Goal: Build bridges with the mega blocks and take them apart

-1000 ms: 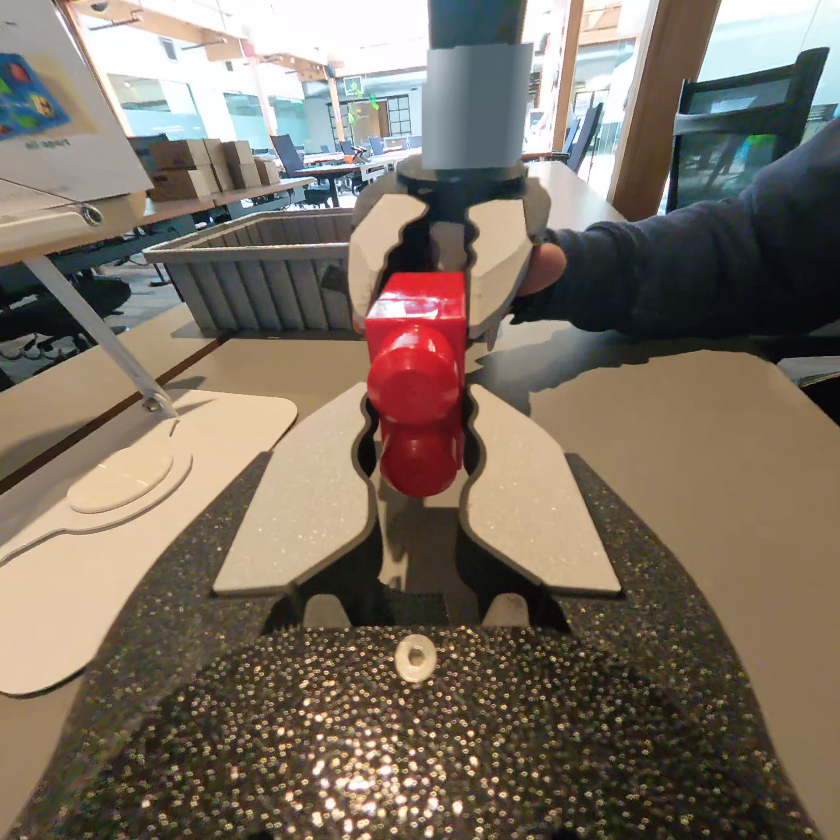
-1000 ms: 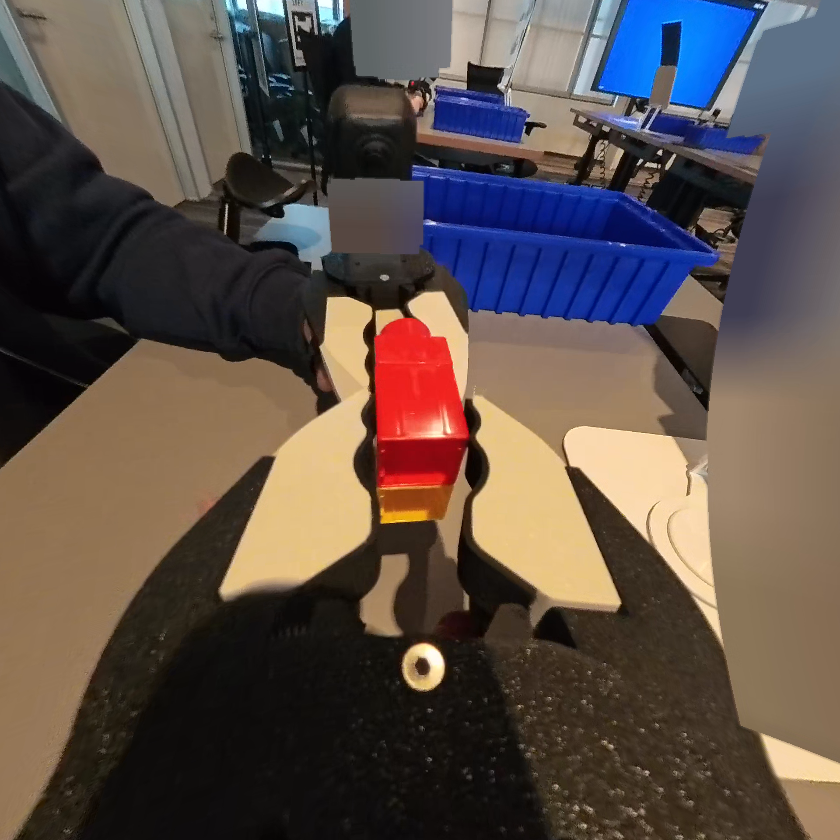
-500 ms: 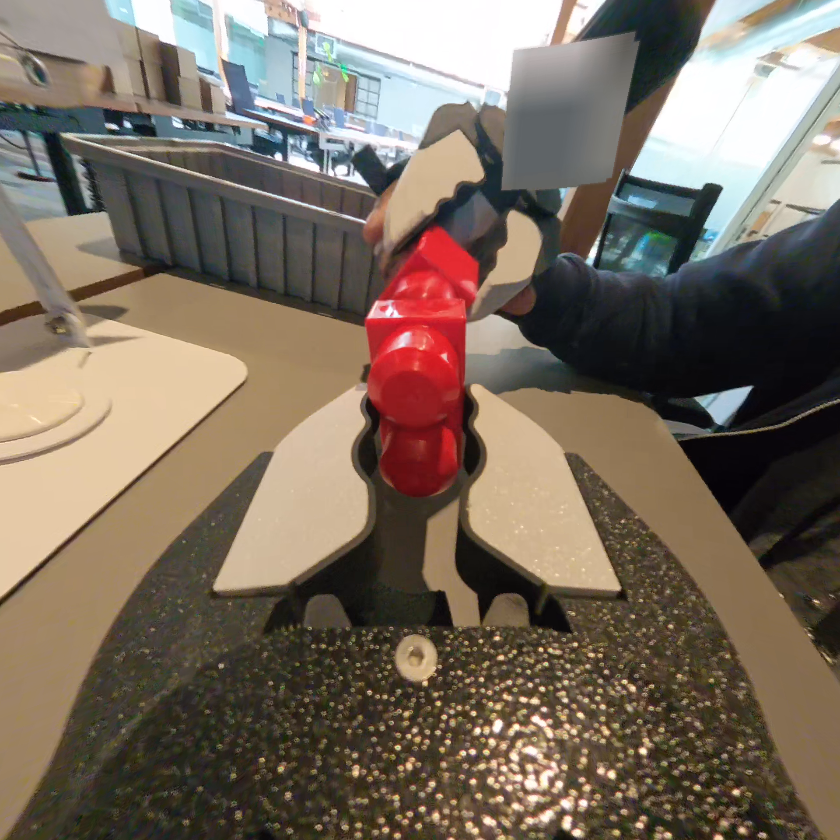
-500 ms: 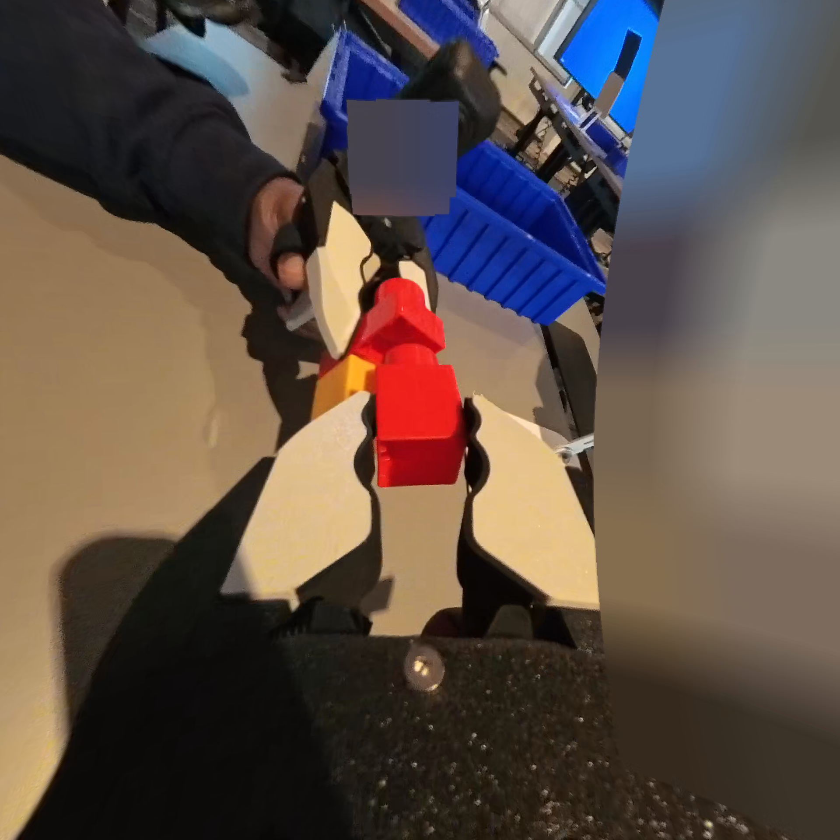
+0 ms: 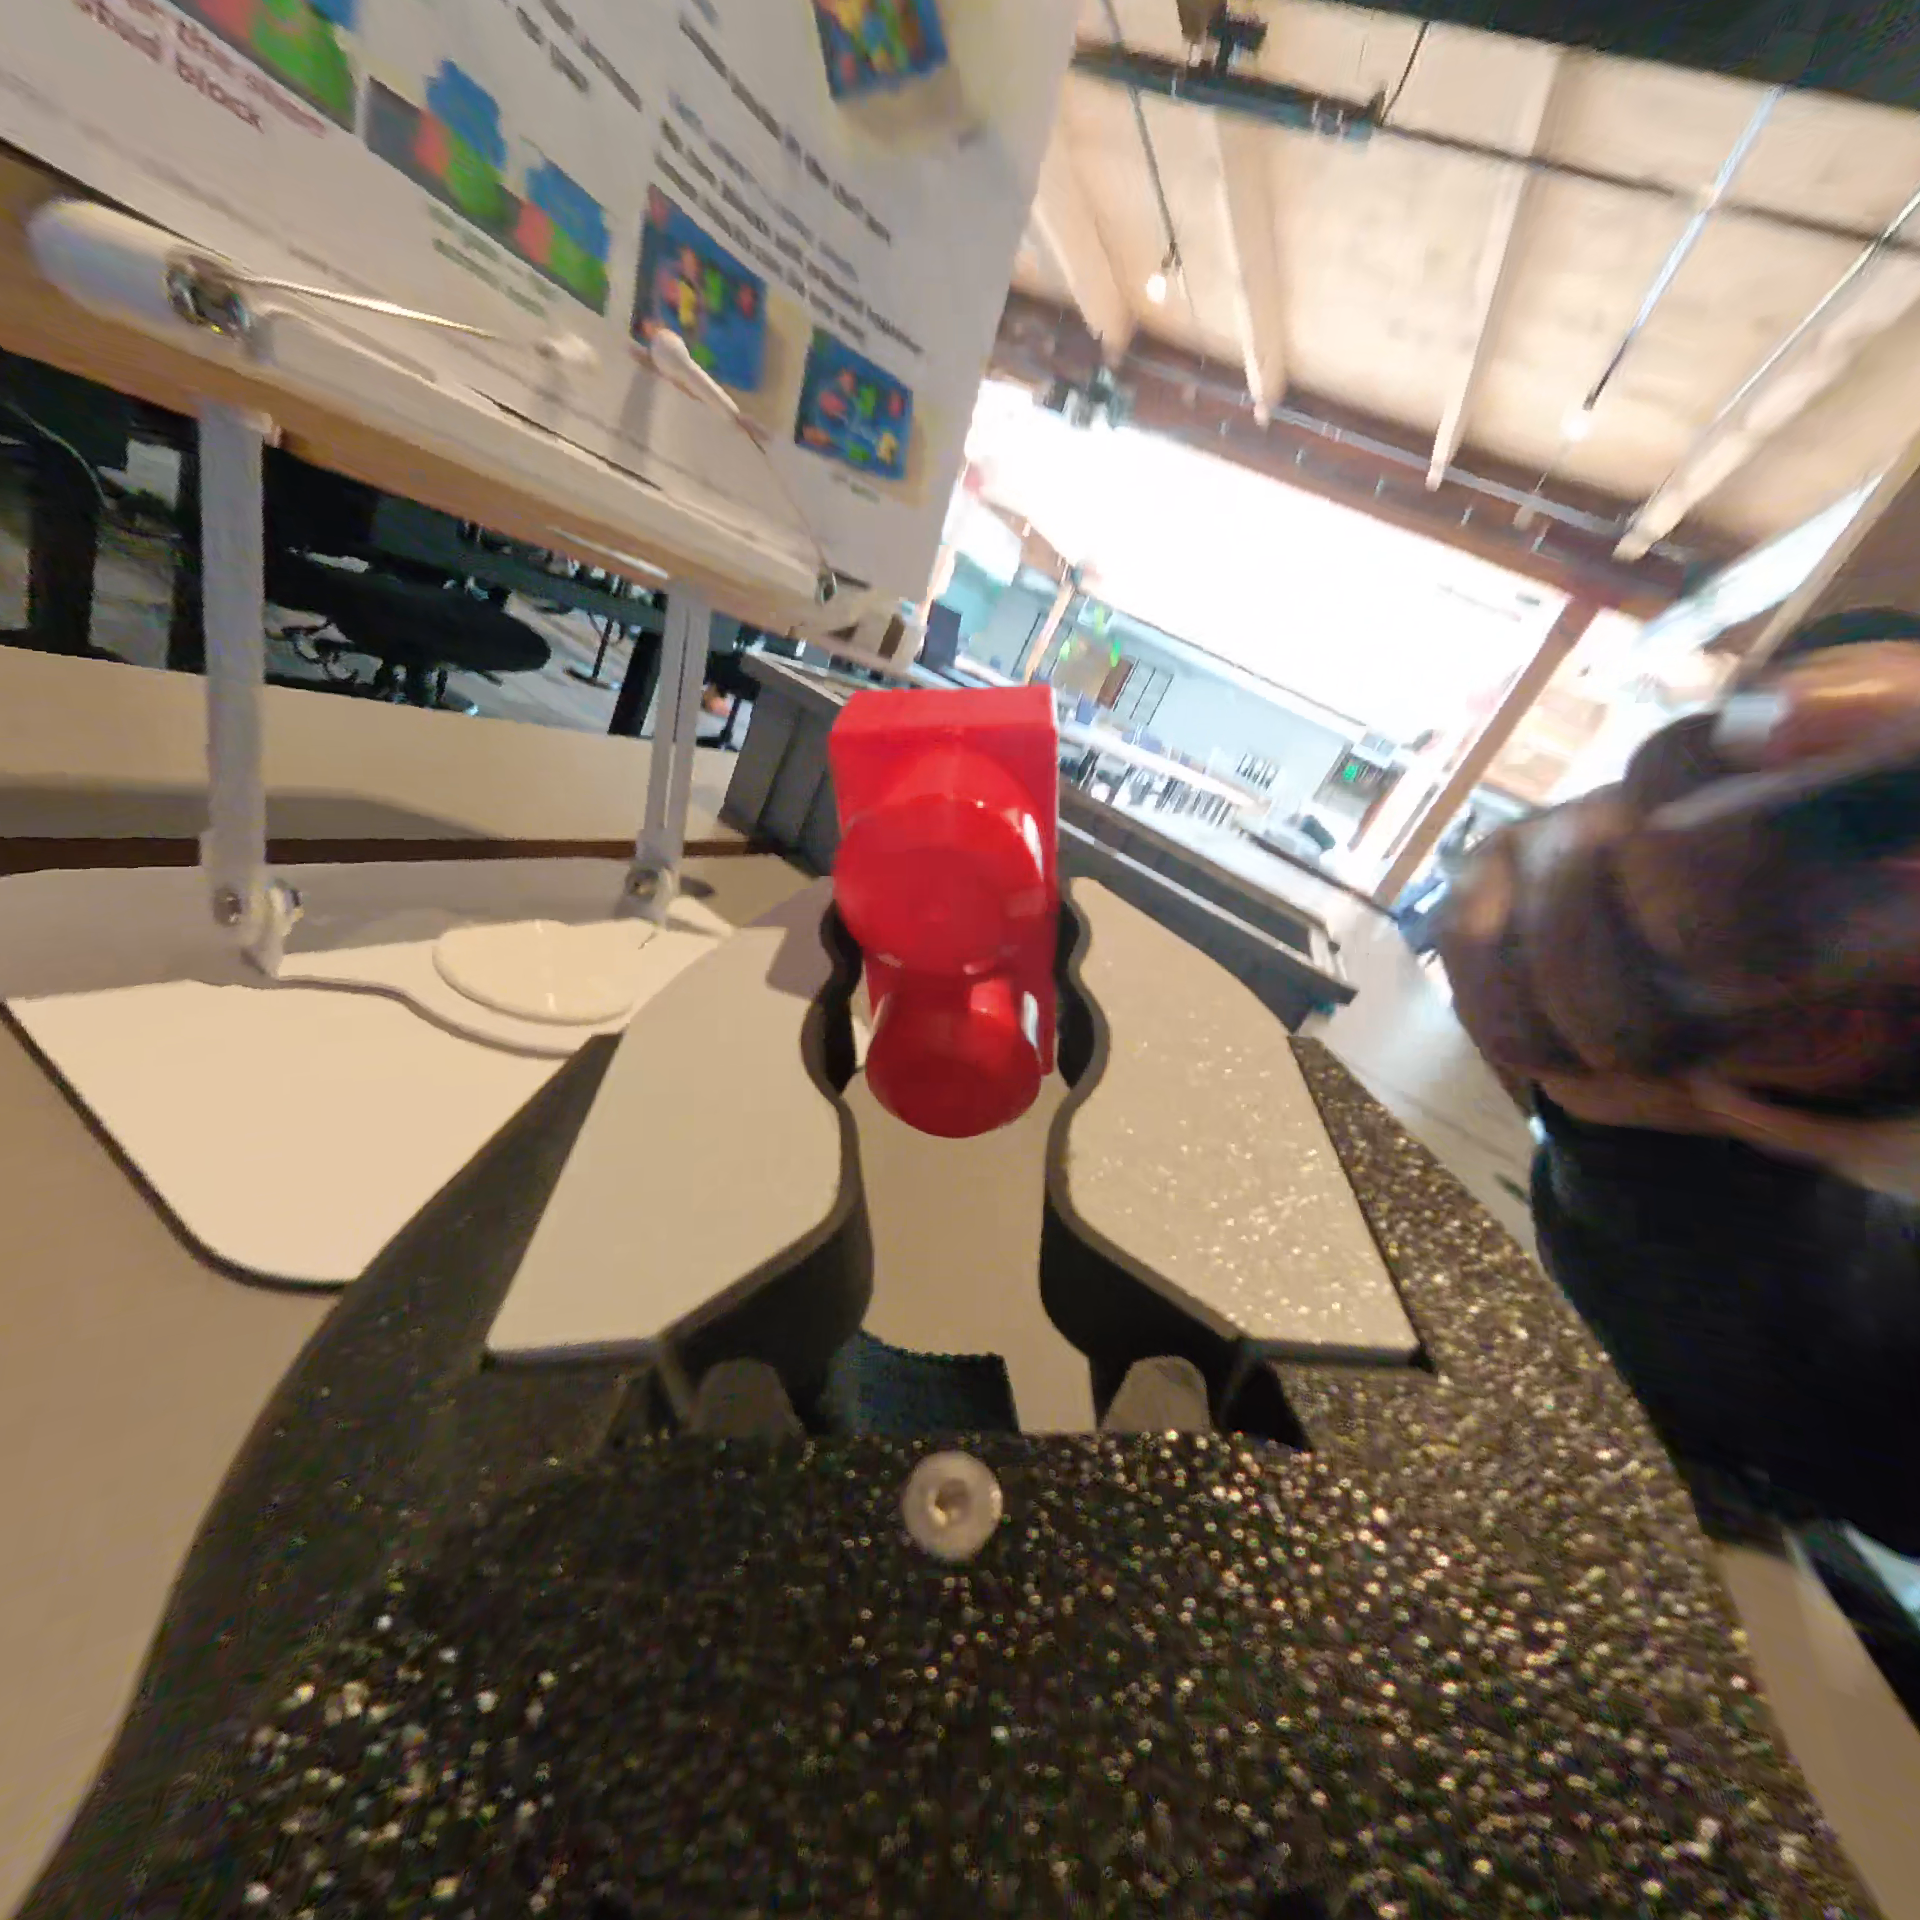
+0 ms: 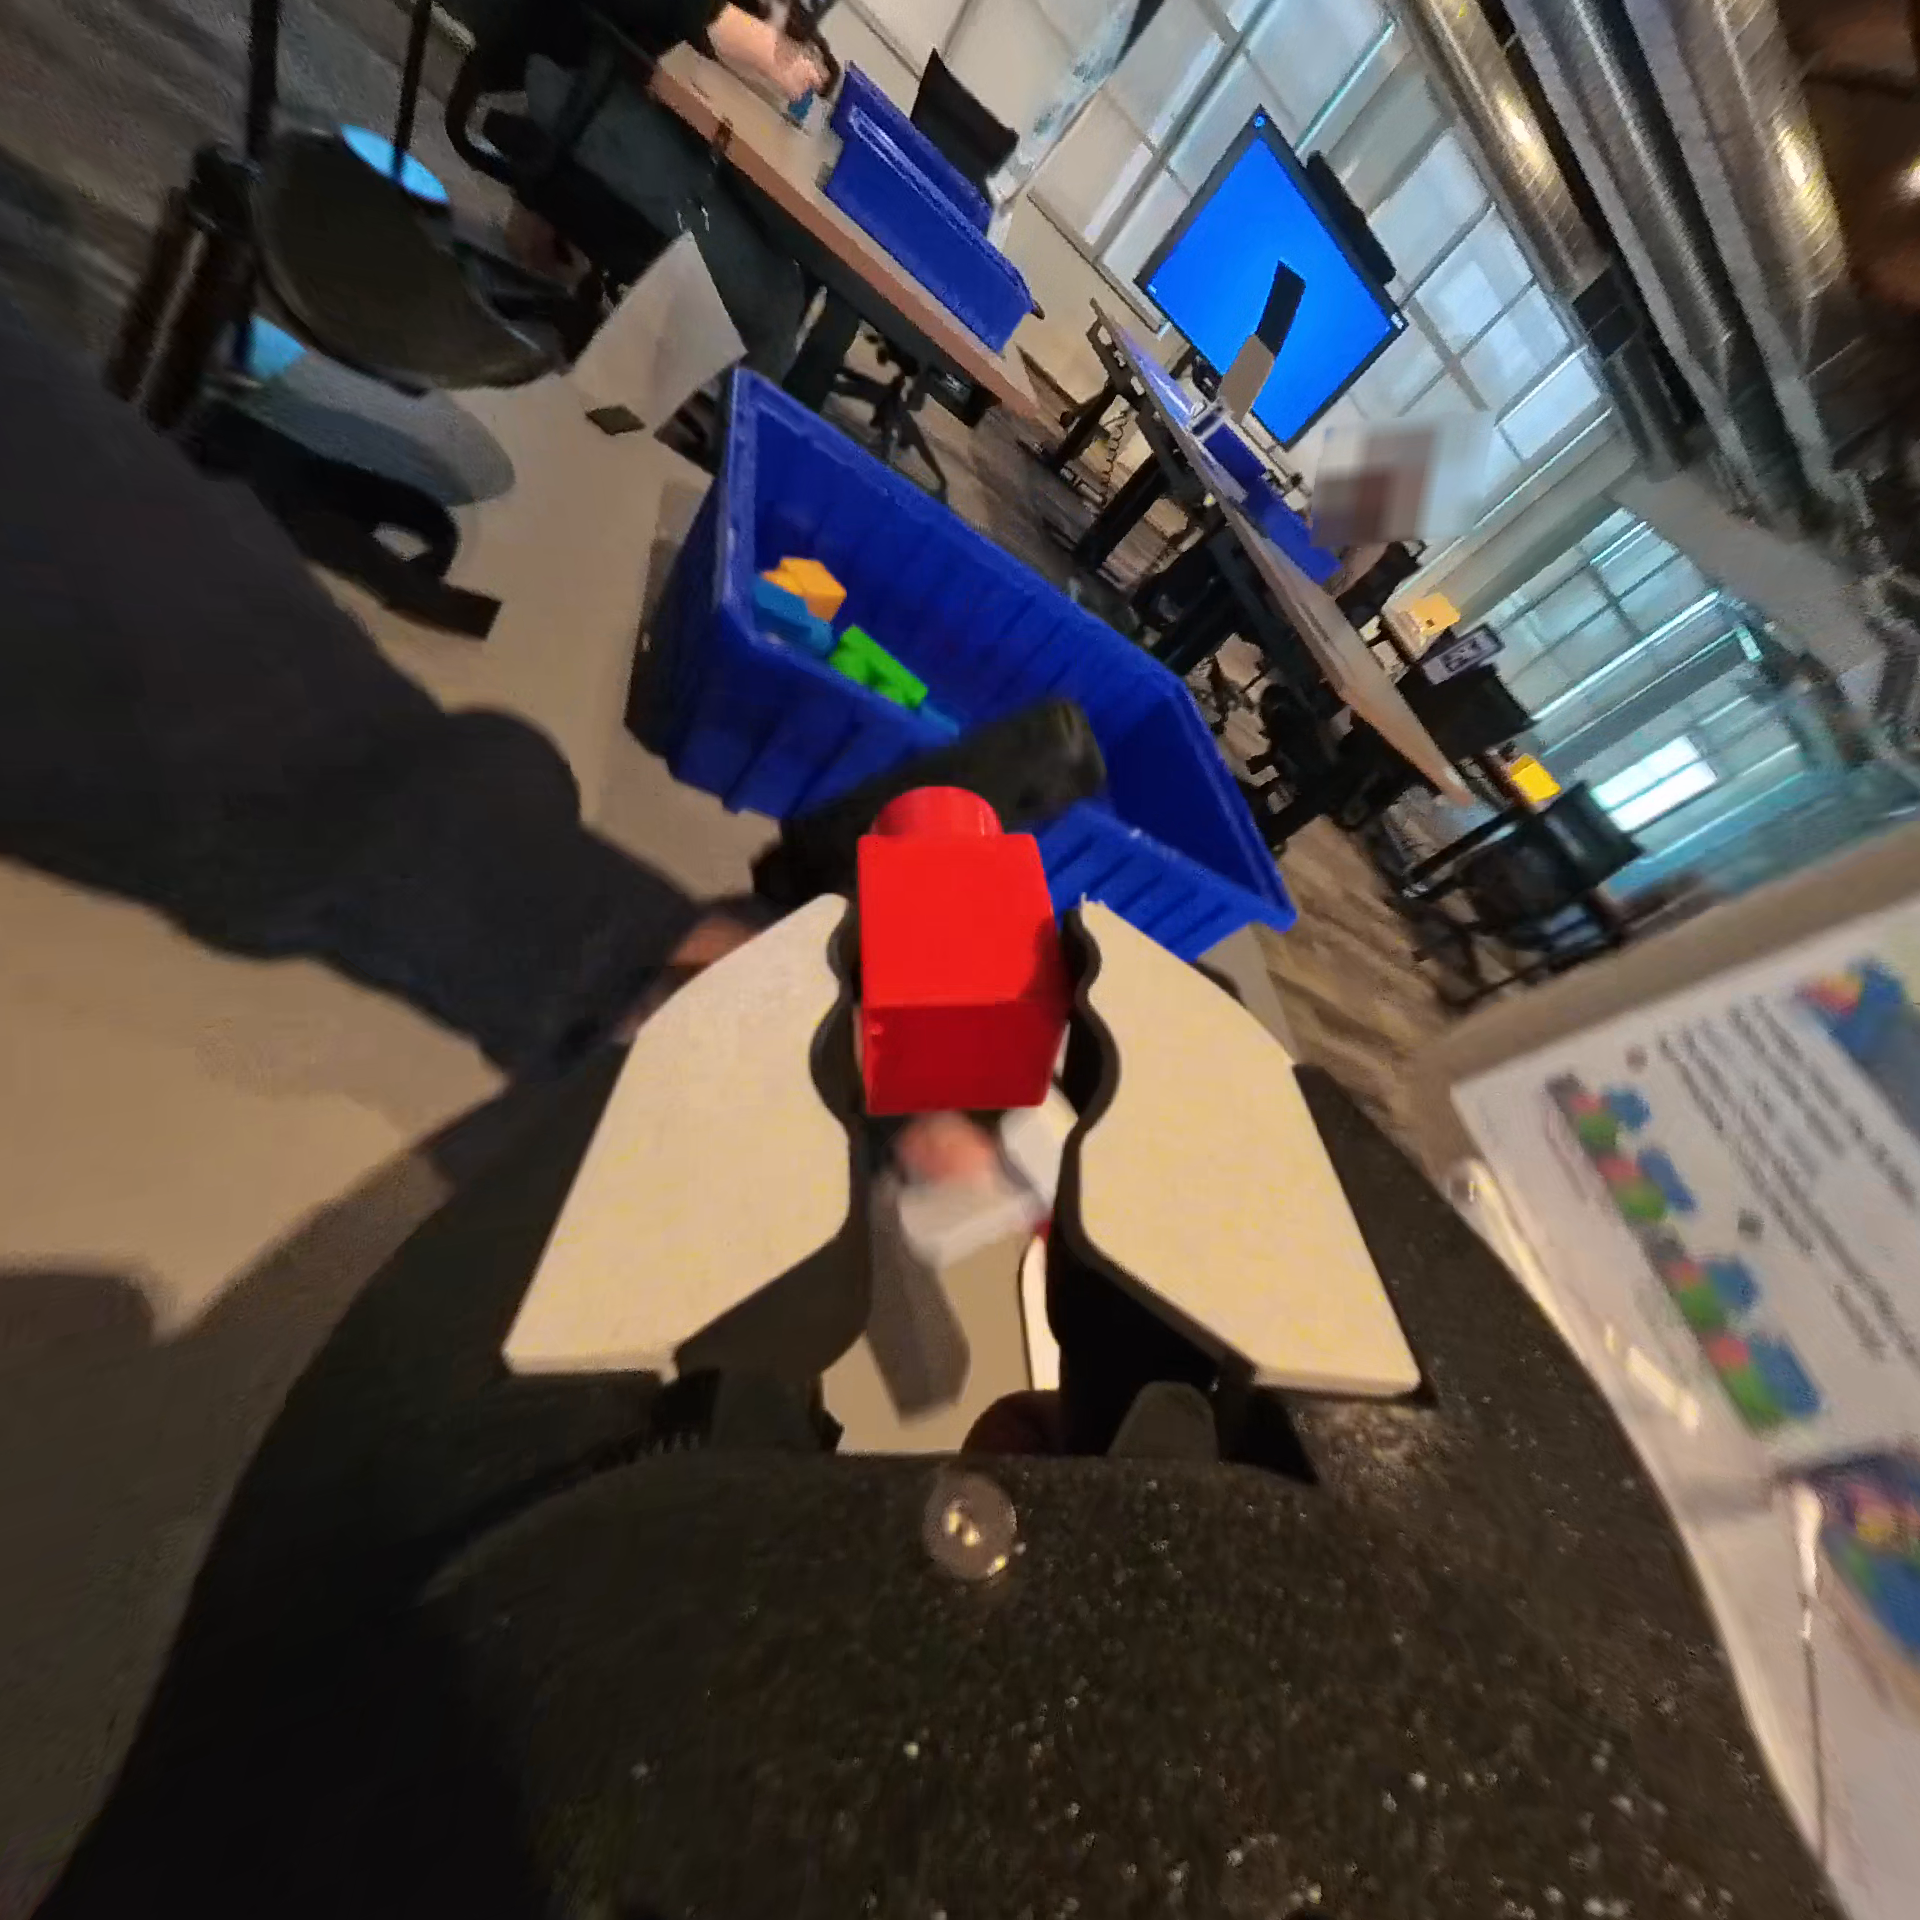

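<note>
White doc stand (image 5: 239, 790) w/ thin legs on a white base plate (image 5: 270, 1122), left side of the grey bench (image 5: 125, 1455); printed sheet (image 5: 582, 197) w/ coloured pics clipped on it, tilted. Grey ribbed bin (image 5: 774, 769) behind, partly hidden. In right wrist view: blue bin (image 6: 1122, 717) on bench far edge, blue screen (image 6: 1273, 291) in bkgd, rows of desks, big windows, office chair (image 6: 343, 260) at left.

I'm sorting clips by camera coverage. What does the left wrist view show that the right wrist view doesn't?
Only the left wrist view shows the left gripper shut on a red two-stud block, and a white stand base.

Only the right wrist view shows the right gripper shut on a red block, and the blue bin with blocks inside.

Both show the table and an instruction sheet.
</note>
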Available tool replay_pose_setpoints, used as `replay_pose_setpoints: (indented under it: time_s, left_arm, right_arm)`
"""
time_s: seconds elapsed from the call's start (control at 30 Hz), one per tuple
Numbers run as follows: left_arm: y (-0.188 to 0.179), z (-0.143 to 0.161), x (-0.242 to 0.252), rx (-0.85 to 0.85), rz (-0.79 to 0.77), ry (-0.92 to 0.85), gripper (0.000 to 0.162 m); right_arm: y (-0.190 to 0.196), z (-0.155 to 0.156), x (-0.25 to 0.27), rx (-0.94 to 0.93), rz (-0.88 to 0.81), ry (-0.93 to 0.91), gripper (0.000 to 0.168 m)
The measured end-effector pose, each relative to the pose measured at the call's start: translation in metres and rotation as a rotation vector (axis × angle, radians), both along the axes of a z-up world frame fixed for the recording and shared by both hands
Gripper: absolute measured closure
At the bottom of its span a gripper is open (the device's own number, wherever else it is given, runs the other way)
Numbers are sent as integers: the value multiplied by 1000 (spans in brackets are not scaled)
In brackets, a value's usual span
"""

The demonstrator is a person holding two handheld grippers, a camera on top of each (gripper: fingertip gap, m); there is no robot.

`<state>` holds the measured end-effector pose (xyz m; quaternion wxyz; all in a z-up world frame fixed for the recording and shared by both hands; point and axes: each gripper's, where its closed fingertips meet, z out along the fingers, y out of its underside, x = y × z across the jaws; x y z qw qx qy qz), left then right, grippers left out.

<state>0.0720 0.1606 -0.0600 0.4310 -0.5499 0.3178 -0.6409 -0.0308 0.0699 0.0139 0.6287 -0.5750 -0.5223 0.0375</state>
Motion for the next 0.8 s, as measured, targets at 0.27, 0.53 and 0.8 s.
replay_pose_setpoints:
  time_s: [0.27, 0.53, 0.8]
  left_arm:
    - [-10, 9, 11, 58, -11, -74, 127]
    - [-14, 11, 5, 45, -49, -97, 127]
    - [-7, 13, -3, -12, -63, -125, 127]
  right_arm:
    - [58, 11, -185, -93, 4, 57, 132]
    - [141, -62, -234, -364, -206, -79, 132]
    - [154, -74, -233, -419, -256, -44, 127]
